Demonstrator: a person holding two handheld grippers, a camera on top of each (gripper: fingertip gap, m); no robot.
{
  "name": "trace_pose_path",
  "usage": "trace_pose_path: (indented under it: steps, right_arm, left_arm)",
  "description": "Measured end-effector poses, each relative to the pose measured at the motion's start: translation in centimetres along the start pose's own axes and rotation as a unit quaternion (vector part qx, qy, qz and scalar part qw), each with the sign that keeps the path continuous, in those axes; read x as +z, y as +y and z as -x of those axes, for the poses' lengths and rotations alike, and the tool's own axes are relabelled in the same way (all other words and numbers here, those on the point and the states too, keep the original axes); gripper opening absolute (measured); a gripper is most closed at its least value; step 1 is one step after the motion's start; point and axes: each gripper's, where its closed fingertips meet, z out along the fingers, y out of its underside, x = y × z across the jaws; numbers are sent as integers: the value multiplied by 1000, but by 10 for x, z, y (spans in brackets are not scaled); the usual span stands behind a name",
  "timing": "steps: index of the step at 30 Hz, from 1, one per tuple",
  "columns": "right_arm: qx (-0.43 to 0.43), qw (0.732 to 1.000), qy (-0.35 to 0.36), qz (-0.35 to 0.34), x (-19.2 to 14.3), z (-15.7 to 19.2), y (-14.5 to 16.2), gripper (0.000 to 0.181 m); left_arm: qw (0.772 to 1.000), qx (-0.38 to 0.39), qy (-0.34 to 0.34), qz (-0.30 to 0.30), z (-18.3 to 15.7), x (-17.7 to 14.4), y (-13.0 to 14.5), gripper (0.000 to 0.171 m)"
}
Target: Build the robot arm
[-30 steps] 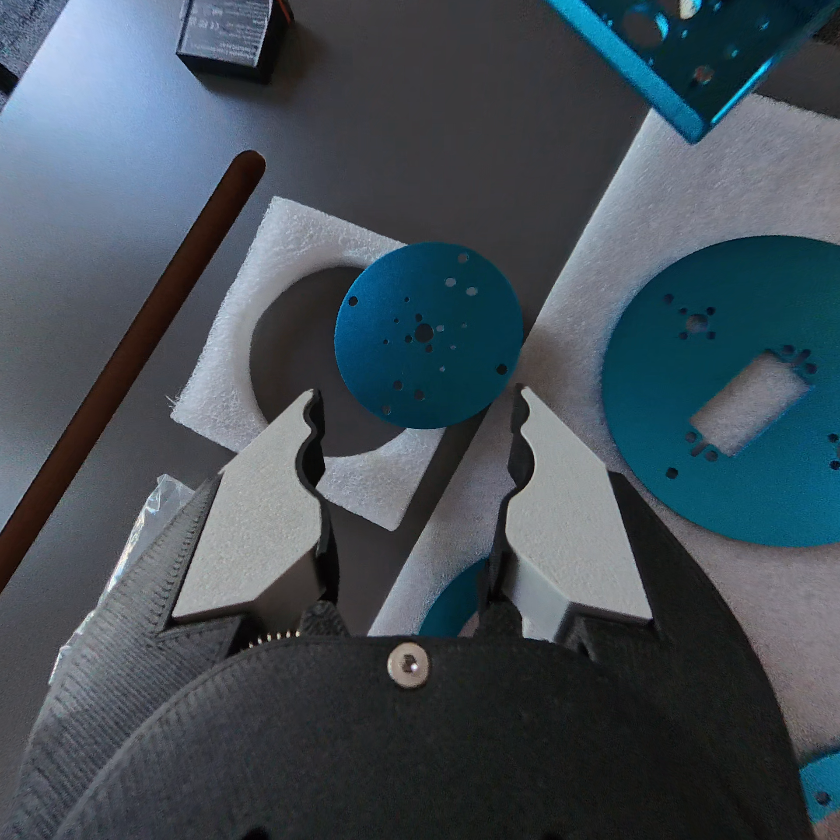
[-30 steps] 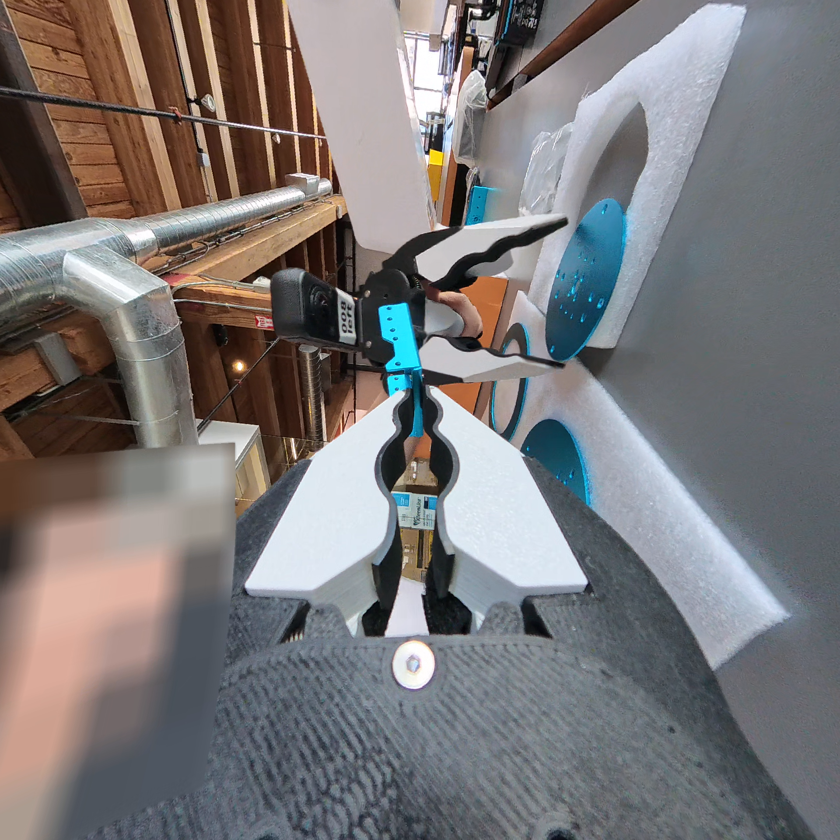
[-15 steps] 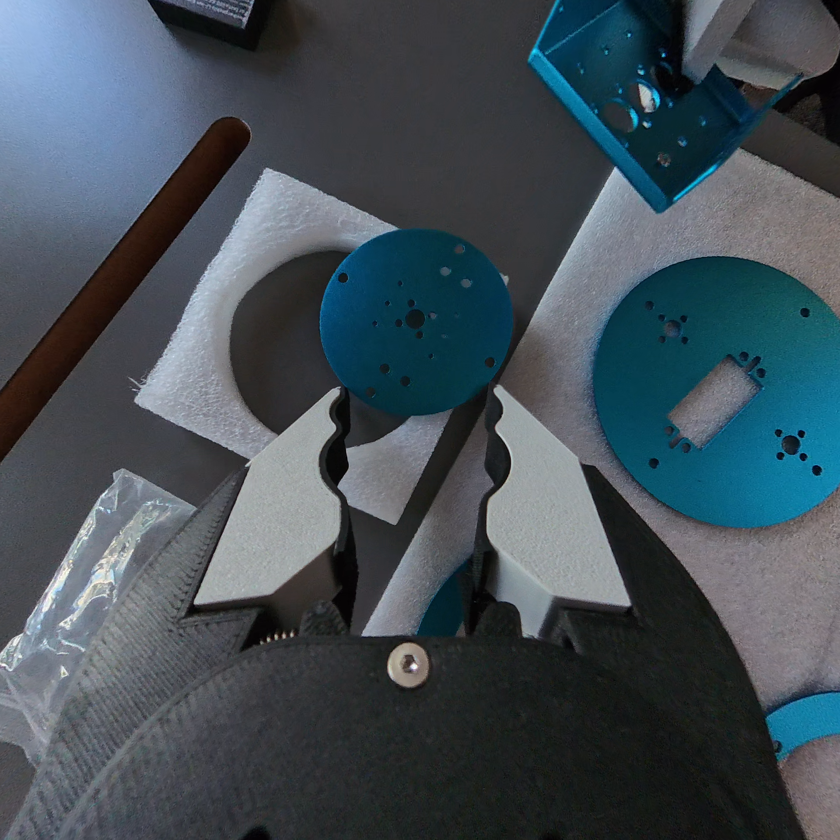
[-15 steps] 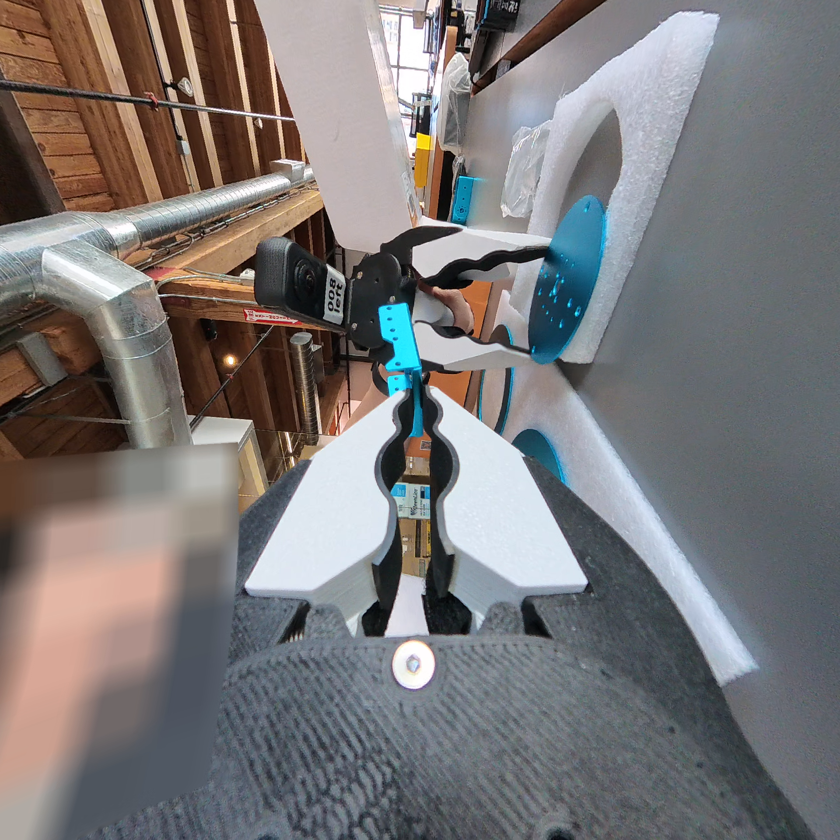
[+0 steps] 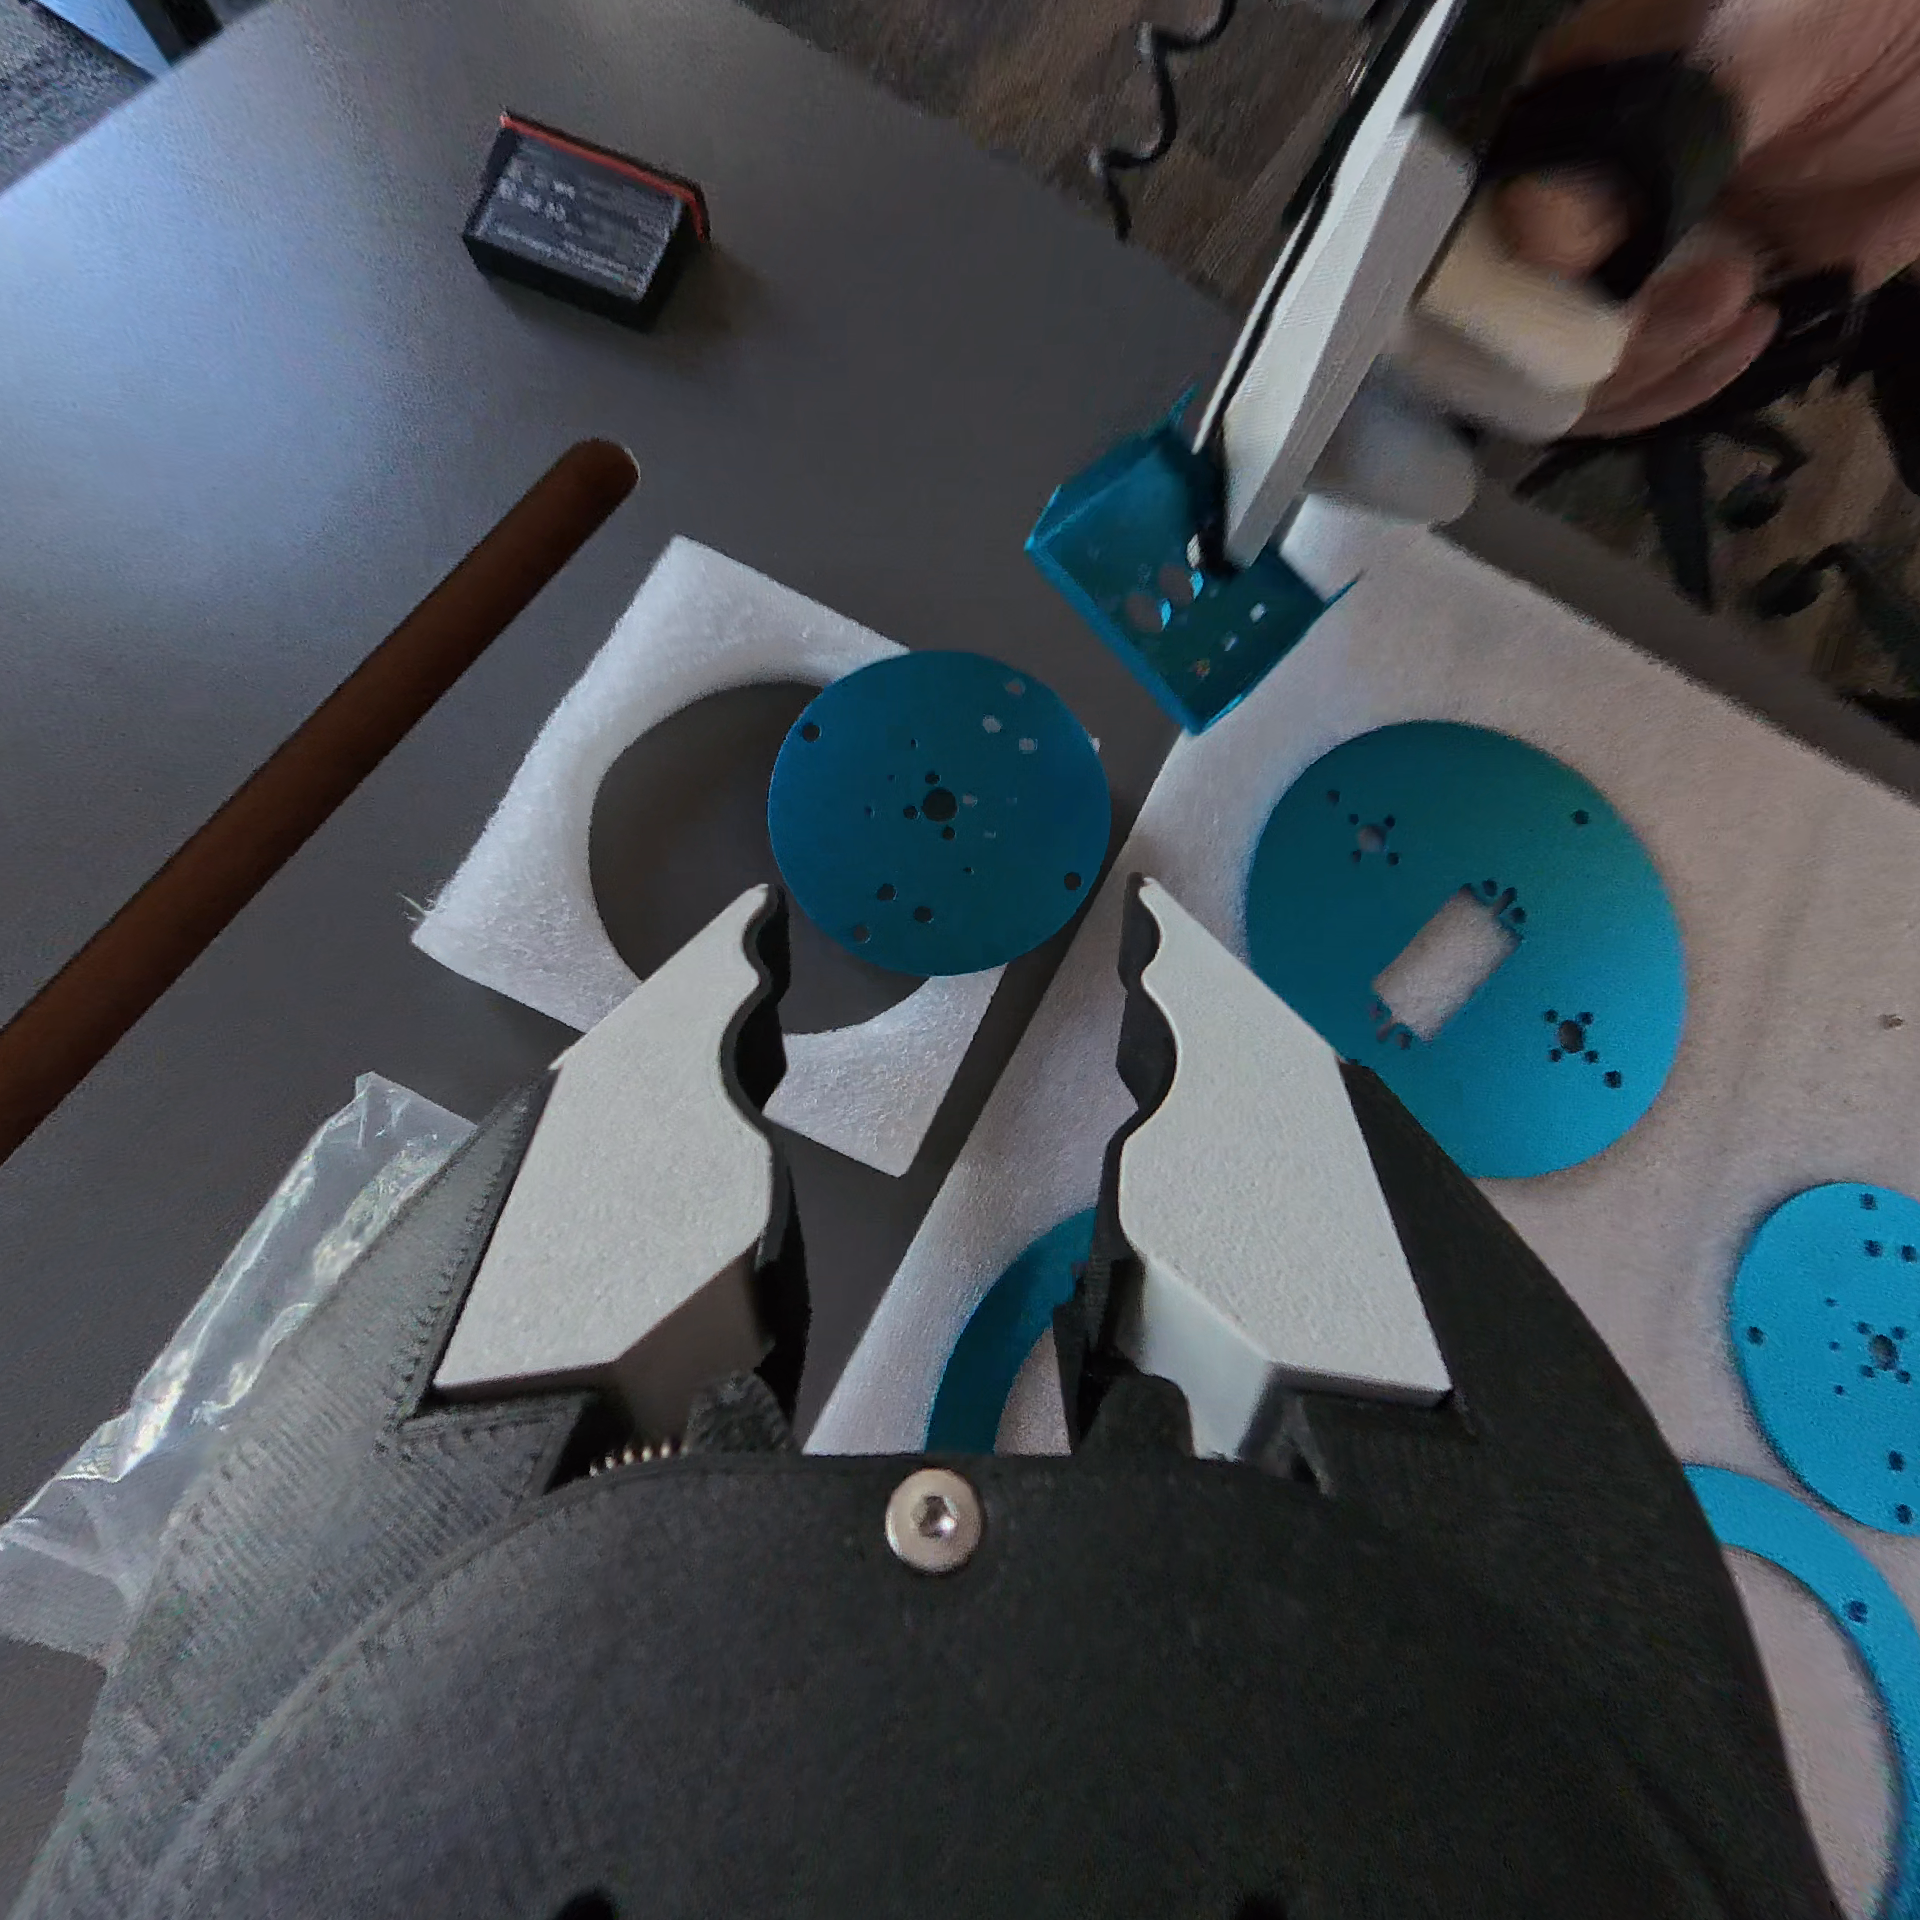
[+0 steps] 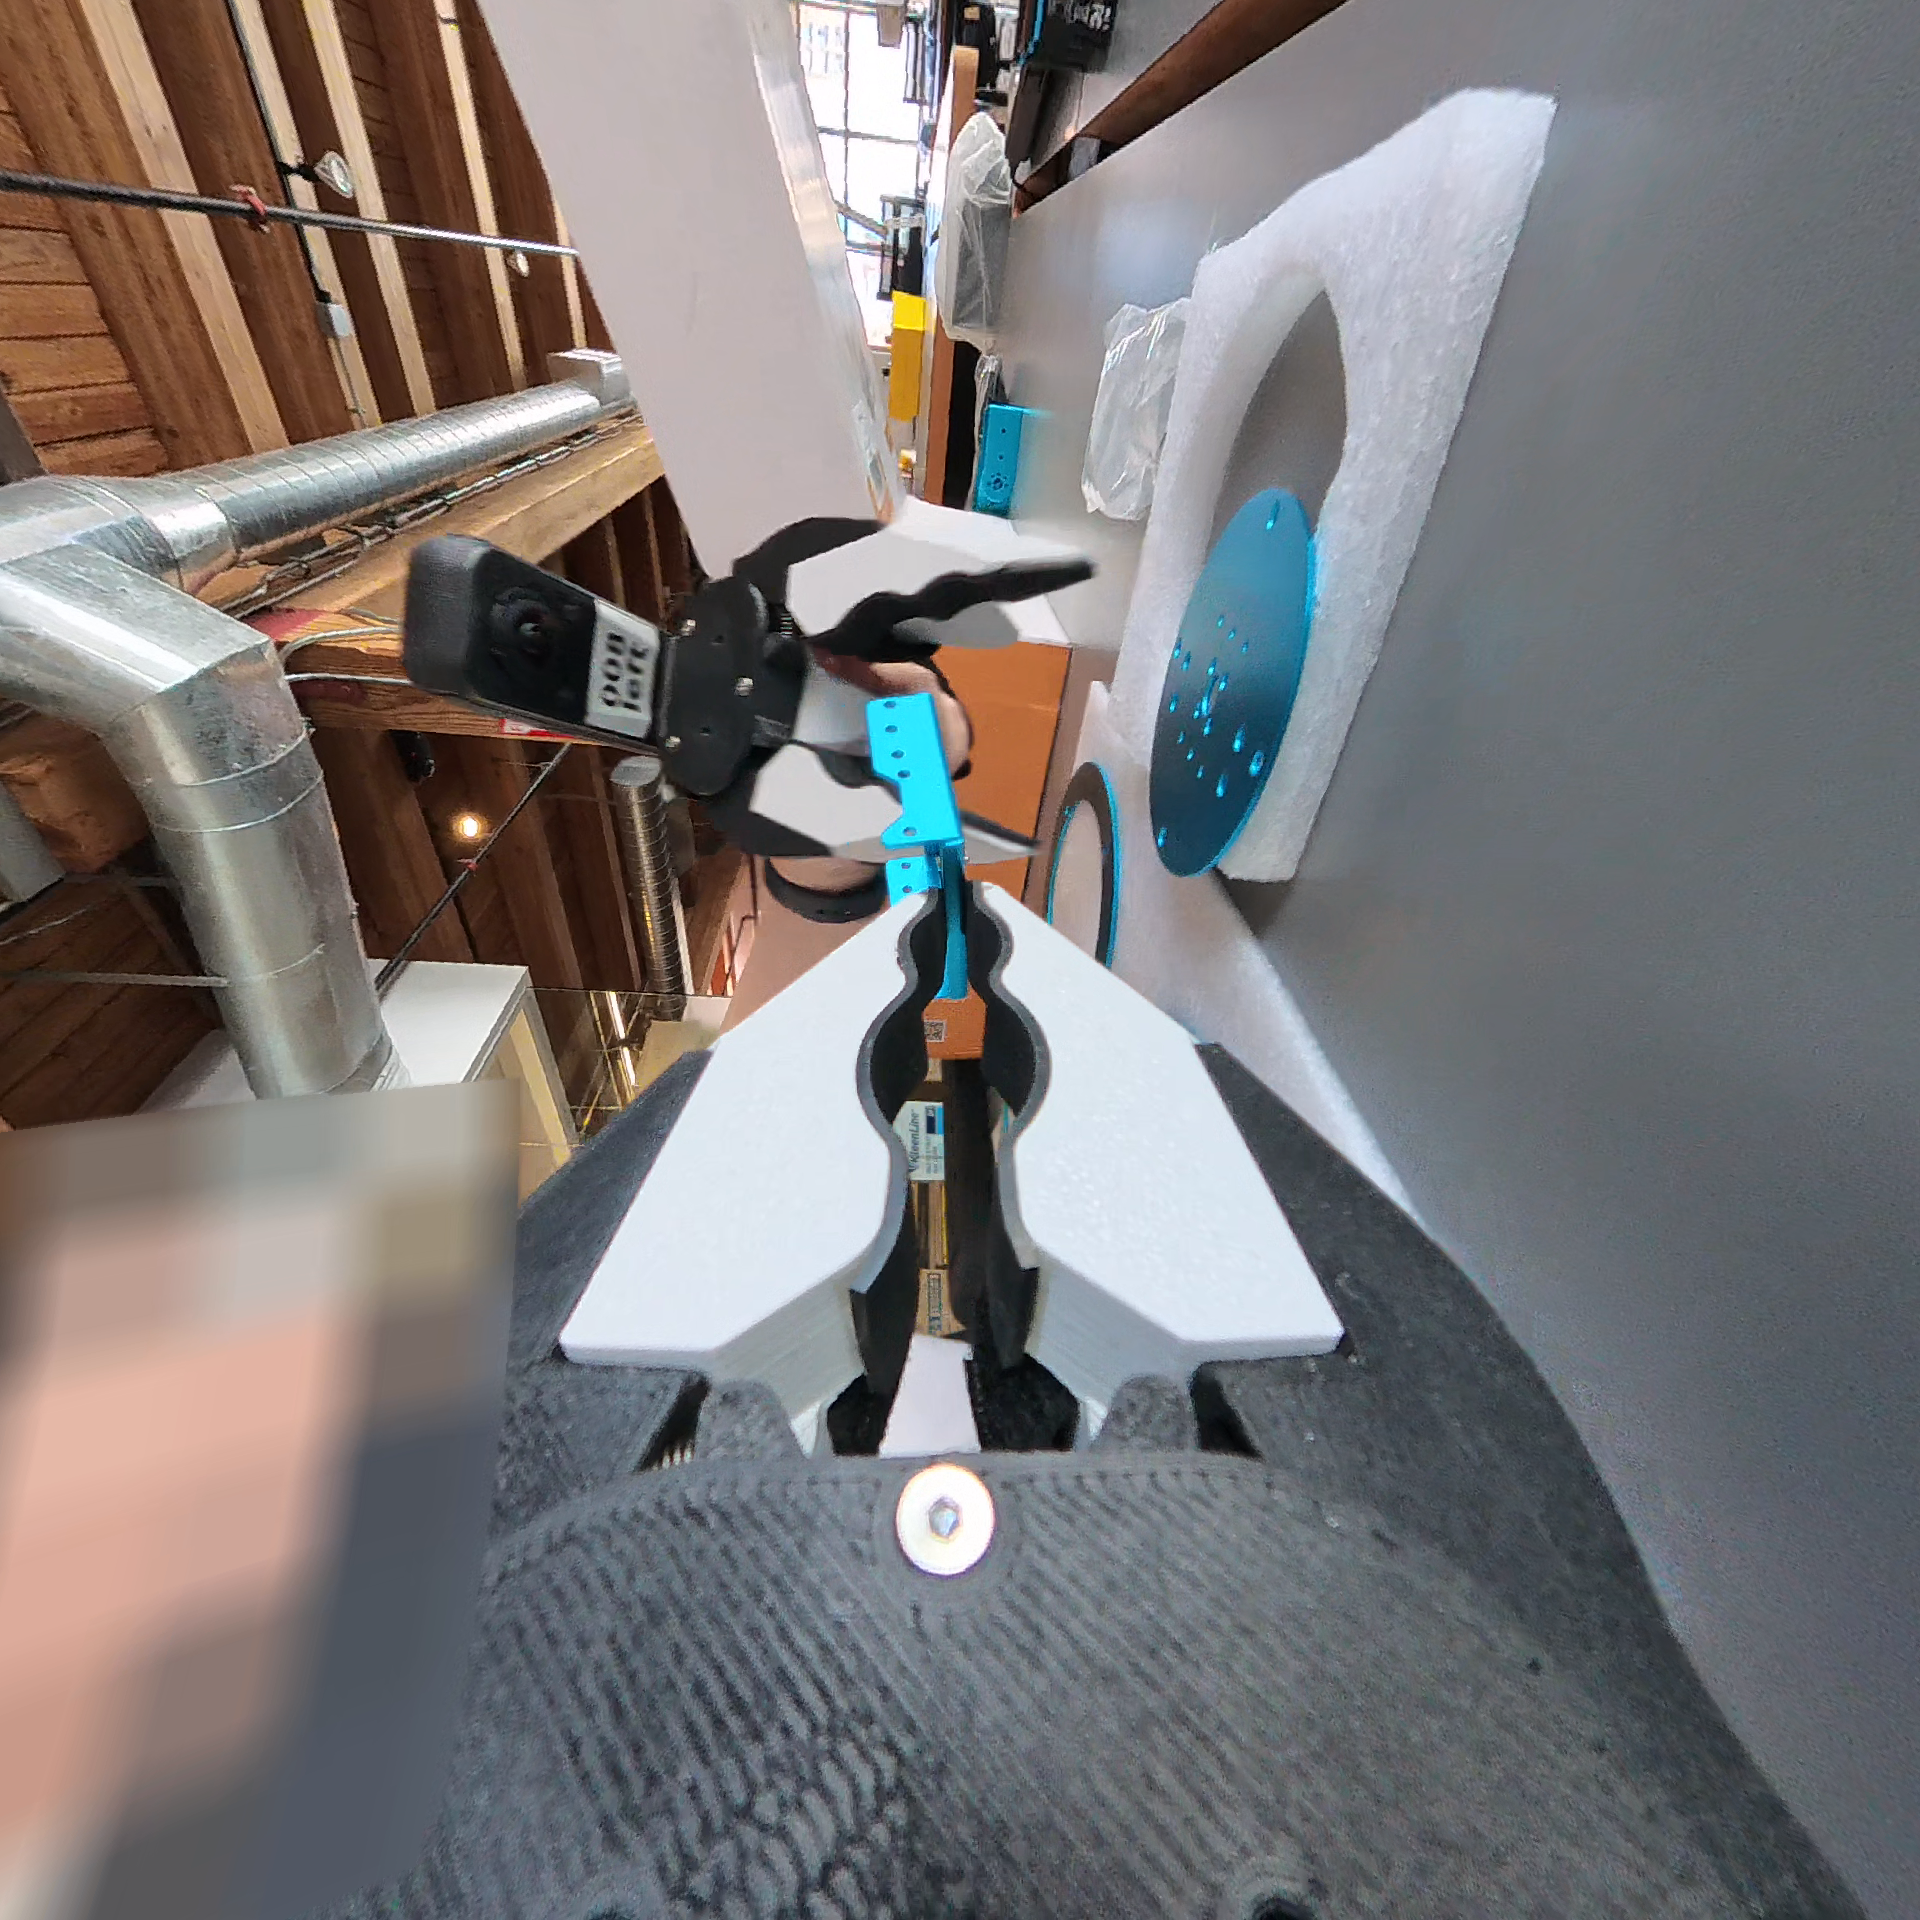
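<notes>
- Left gripper: jaws spread wide, holding nothing, hovering over the near edge of the small blue disc.
- Small blue disc: drilled with holes, lying half on the square foam frame, half over its round cutout; frame sits mid-worktop.
- Right gripper: clamped narrow on a blue bent bracket, pinching one flange at the fingertips; bracket held off the worktop, above the far corner of the foam sheet.
- Same bracket in left wrist view, hanging from right gripper's fingers.
- Large blue disc with rectangular slot: flat on the foam sheet, just right of the left gripper.
- Another drilled blue disc and a blue ring toward the sheet's right edge; a second ring partly hidden under the left gripper.
- Black box with red trim near the worktop's far edge.
- Brown slot running diagonally across the left side of the worktop.
- Clear plastic bag at the near left edge.
</notes>
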Motion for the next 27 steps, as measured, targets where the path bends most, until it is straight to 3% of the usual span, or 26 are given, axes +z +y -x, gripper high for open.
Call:
trace_pose_path:
  steps: [3, 5, 9, 13, 19, 22, 25, 27]
  right_arm:
    - [-2, 1000, 15, 10, 9, -6, -5, 1]
    - [1, 1000, 19, 17, 15, -9, -8, 1]
    - [2, 999, 39, 33, 22, -14, -12, 1]
    - [6, 998, 43, 55, 29, -13, -10, 1]
    - [6, 997, 35, 73, 34, -4, -6, 1]
    - [7, 996, 29, 87, 36, -1, -1, 1]
    - [11, 996, 12, 88, 37, 6, 0, 1]
    - [10, 996, 14, 90, 37, 5, 1, 1]
  left_arm:
    - [996, -51, 55, -49, -3, -19, -21, 57]
    - [993, -52, 88, -67, -5, -28, -28, 69]
    - [995, 71, 60, -26, -7, -29, -22, 72]
    - [978, 206, 31, 25, -16, -19, -22, 67]
    - [965, 252, 32, 58, -13, -11, -27, 76]
    - [959, 275, 31, 55, -16, -8, -28, 69]
    - [954, 293, 33, 55, -19, -7, -25, 49]
    - [953, 298, 32, 53, -22, -7, -25, 48]
